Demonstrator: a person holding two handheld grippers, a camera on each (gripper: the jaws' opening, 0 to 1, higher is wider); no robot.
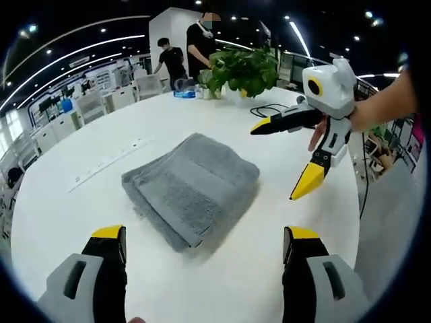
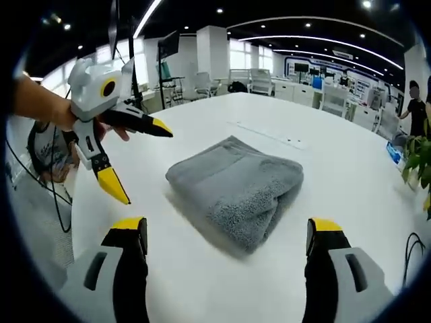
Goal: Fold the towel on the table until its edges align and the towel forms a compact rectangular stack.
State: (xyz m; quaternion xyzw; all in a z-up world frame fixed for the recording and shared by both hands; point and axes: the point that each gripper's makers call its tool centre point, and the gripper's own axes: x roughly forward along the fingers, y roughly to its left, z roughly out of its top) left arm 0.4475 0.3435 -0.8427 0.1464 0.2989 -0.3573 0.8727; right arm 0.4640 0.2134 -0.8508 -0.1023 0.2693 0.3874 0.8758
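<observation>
A grey towel (image 1: 192, 187) lies folded into a compact thick rectangle on the white table (image 1: 101, 202); the same towel (image 2: 236, 186) sits mid-table in the right gripper view. My left gripper (image 1: 204, 243) stands open, its yellow-tipped jaws wide apart just short of the towel. My right gripper (image 2: 229, 235) is open too, nothing between its jaws. Each gripper shows in the other's view, held up above the table with jaws spread: the right gripper (image 1: 283, 161) to the towel's right, the left gripper (image 2: 145, 161) to its left. Neither touches the towel.
A potted green plant (image 1: 246, 69) and a small blue object (image 1: 183, 93) stand at the table's far edge. A black cable (image 1: 269, 109) lies near the plant. Two people (image 1: 192, 50) stand beyond. A strip of sockets (image 2: 269, 136) is set in the table.
</observation>
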